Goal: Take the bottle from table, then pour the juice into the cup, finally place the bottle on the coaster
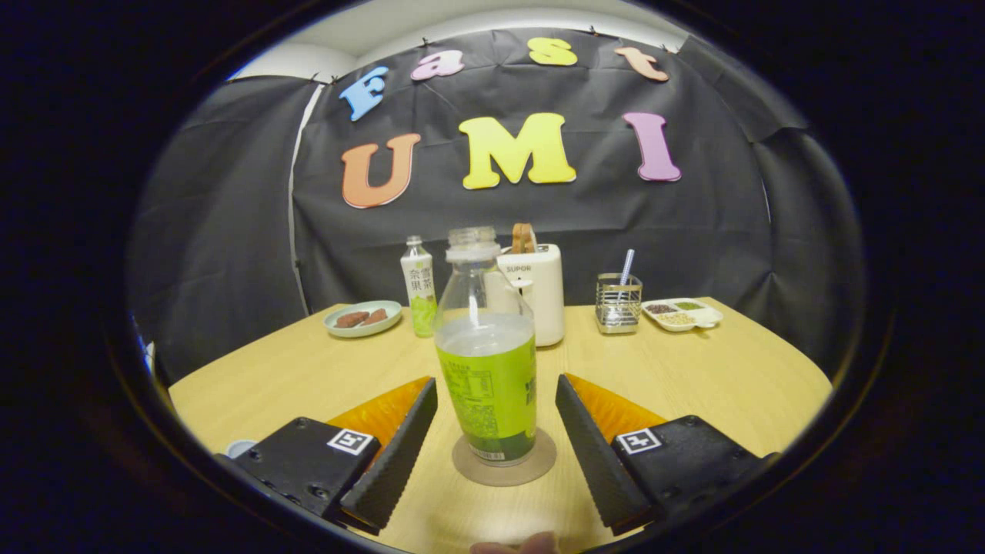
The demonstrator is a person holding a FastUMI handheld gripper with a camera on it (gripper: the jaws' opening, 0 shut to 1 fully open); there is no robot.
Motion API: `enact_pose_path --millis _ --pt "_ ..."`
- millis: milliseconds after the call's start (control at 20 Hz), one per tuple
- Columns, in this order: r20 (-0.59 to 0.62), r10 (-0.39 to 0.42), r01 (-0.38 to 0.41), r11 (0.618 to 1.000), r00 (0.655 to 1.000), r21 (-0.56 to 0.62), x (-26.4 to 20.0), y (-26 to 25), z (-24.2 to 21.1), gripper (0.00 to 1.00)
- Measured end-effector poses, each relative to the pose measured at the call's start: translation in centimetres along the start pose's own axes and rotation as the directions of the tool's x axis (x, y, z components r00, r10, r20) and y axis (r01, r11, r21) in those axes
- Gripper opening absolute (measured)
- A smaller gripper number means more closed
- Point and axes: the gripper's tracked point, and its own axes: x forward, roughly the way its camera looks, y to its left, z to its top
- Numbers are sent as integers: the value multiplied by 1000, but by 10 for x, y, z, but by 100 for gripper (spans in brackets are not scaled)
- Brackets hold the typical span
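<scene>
While bottle [486, 362] stands on coaster [504, 462], tool [496, 431] spread wide, touching nothing.

The bottle [486, 346] is clear glossy plastic with a paper-like label; the counter [692, 369] is matt pale wood; the fingers [400, 454], spread wide, have ribbed faces.

Beyond: second bottle [419, 287], toaster [534, 292], snack plate [362, 318], wire holder [618, 302], divided dish [683, 313].

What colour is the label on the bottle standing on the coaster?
Green, in the gripper view: bottle on coaster.
</scene>
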Motion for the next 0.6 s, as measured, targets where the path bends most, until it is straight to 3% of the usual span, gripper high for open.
enact_pose_path --millis 600 --pt "251 -63 74 997 966 -34 -178 4 96 99"
